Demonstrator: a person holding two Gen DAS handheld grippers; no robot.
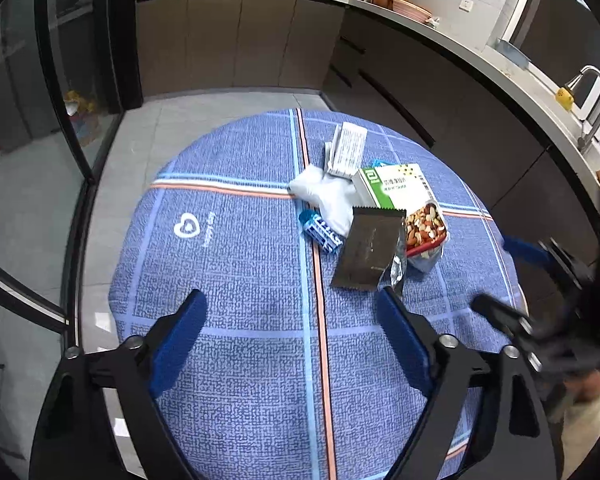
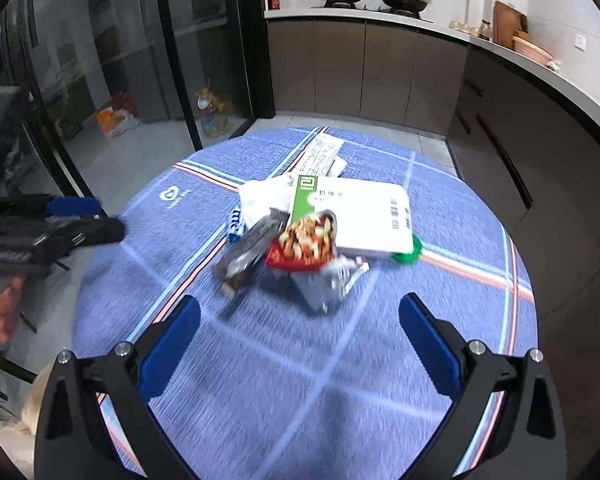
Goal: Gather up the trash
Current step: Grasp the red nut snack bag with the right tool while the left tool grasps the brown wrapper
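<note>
A pile of trash lies in the middle of a round table with a blue checked cloth (image 1: pixel 236 264). It holds a silver foil wrapper (image 1: pixel 366 254), a nut snack packet (image 1: pixel 426 228), a green-and-white medicine box (image 1: pixel 394 186), a crumpled white tissue (image 1: pixel 328 196), a folded paper leaflet (image 1: pixel 348 150) and a small blue wrapper (image 1: pixel 320 232). My left gripper (image 1: pixel 292 308) is open and empty, just short of the foil wrapper. My right gripper (image 2: pixel 300 316) is open and empty, close in front of the nut packet (image 2: pixel 306 240) and the box (image 2: pixel 360 216).
The right gripper shows at the table's right edge in the left wrist view (image 1: pixel 512 280); the left gripper shows at the left in the right wrist view (image 2: pixel 76 220). Kitchen cabinets (image 1: pixel 420 80) run behind and right. Glass doors (image 1: pixel 60 80) stand on the left.
</note>
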